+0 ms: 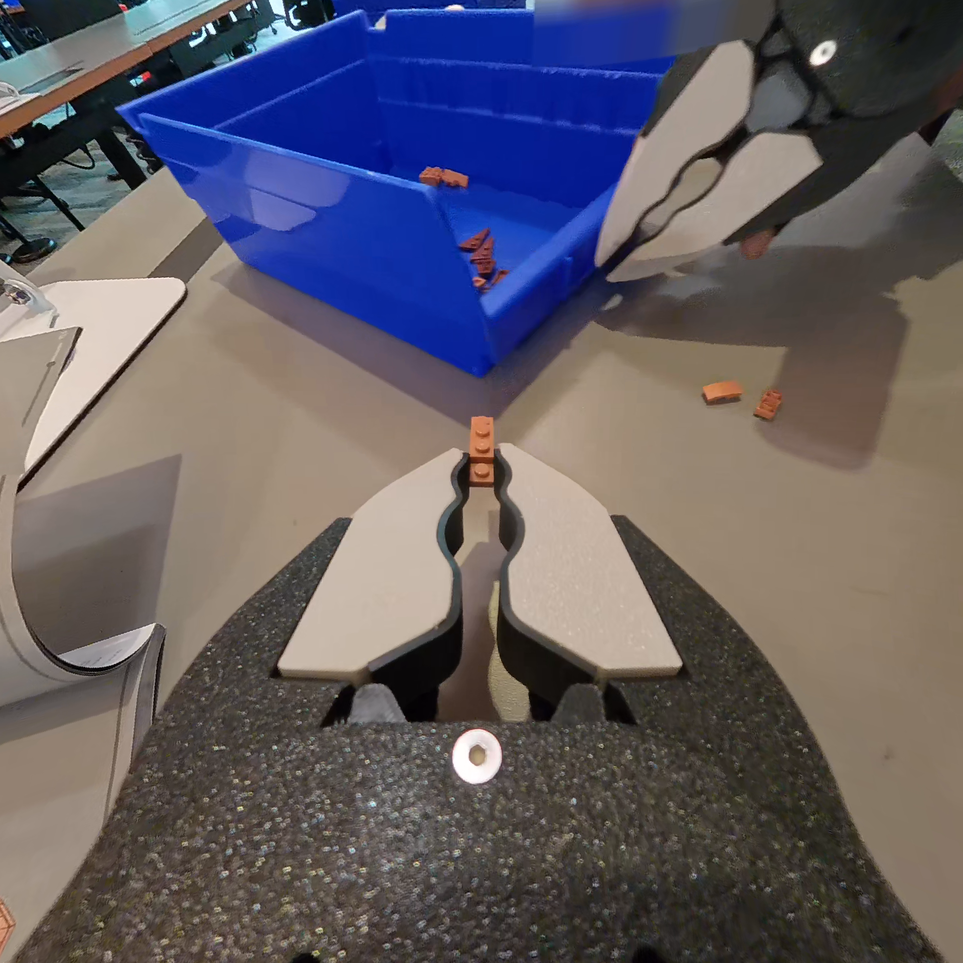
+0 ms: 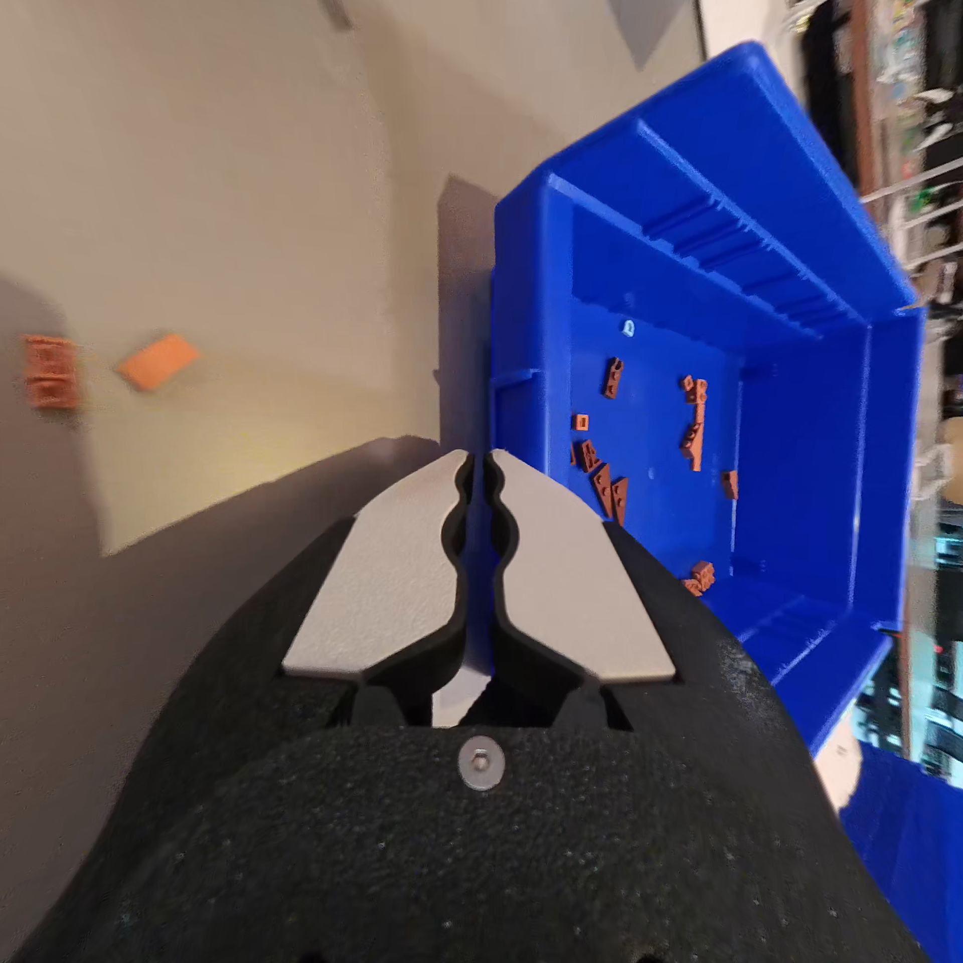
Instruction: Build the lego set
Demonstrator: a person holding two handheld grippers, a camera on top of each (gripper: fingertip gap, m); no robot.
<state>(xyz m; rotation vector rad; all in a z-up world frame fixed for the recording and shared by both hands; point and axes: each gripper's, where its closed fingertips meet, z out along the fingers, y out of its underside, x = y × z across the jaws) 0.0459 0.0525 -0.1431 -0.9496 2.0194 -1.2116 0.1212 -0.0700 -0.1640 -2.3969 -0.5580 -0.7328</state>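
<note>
L jaws clamped, R jaws near-shut

Blue bins: two. One large blue bin stands ahead of the left tongs; a second blue bin sits behind it.

Brown studded bricks:
- one narrow brown plate in the left tongs' tips
- two loose bricks on the table, ahead and right of them
- about a dozen bin pieces on the large bin's floor; exact count unclear

Grey tables: one table.
</note>
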